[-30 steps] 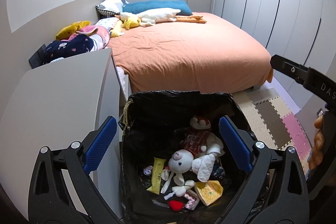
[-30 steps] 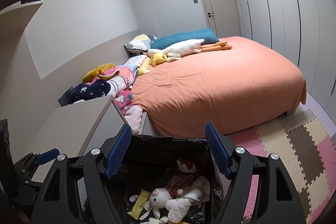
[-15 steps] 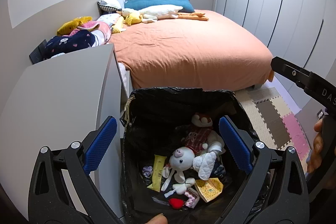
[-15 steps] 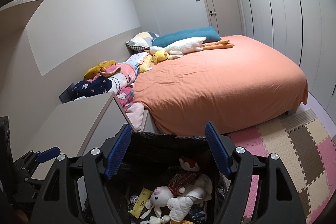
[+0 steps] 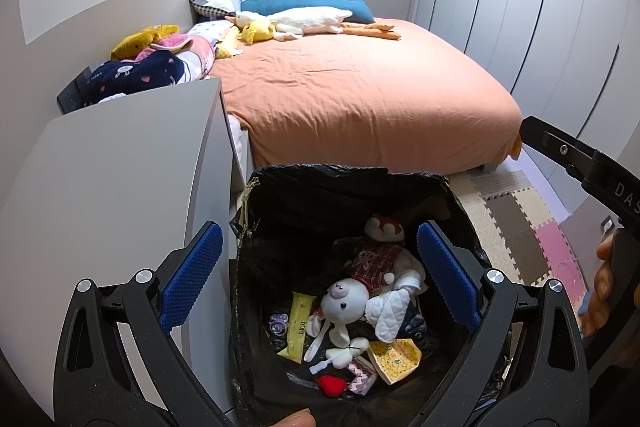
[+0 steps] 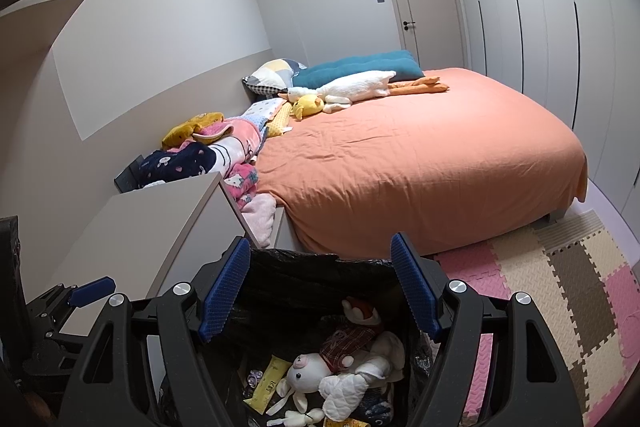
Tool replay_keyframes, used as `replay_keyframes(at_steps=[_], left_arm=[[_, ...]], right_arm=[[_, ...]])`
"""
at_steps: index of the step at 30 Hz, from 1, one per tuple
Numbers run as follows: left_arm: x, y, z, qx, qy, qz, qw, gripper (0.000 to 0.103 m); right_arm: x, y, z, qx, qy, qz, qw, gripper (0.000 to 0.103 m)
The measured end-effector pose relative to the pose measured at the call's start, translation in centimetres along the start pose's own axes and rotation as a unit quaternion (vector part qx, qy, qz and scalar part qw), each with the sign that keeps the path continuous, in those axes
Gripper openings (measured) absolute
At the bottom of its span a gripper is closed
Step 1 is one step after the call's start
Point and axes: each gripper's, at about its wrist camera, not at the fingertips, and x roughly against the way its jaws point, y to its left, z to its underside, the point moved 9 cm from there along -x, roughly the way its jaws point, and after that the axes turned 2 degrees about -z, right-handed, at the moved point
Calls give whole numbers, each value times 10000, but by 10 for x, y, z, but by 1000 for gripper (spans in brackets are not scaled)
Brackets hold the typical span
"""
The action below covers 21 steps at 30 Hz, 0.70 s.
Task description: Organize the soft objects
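Observation:
A bin lined with a black bag [image 5: 320, 183] [image 6: 304, 271] stands below both grippers. Inside lie a white rabbit plush [image 5: 346, 301] [image 6: 310, 371], a plush in a red plaid shirt [image 5: 374, 259] [image 6: 346, 341], a small red heart [image 5: 331, 384] and wrappers. My left gripper [image 5: 320, 279] hangs open above the bin, nothing between its blue pads. My right gripper [image 6: 320, 289] is open too, over the bin's far rim. On the orange bed [image 5: 360, 91] [image 6: 420, 155] lie a white goose plush [image 5: 304, 21] [image 6: 348, 89], a yellow duck plush [image 5: 256, 29] [image 6: 306, 105] and a blue pillow [image 6: 360, 69].
A grey cabinet [image 5: 100, 179] [image 6: 160, 219] stands left of the bin. Piled blankets and clothes [image 5: 160, 63] [image 6: 216, 151] fill the gap by the wall. A foam puzzle mat [image 6: 552, 287] covers the floor at right. Wardrobe doors [image 5: 520, 7] line the right wall.
Both grippers have risen and tilted slightly, so the bed and bin sit a little lower in view. Both stay open and the toys in the bin have not moved.

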Motion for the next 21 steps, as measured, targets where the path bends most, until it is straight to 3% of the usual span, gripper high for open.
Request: replay_keyframes(at_steps=[21], left_arm=[[5,-5,0,-119,-56,-7,9999,96]], right_arm=[[1,0,-1,3,-5,-9,10000,73]])
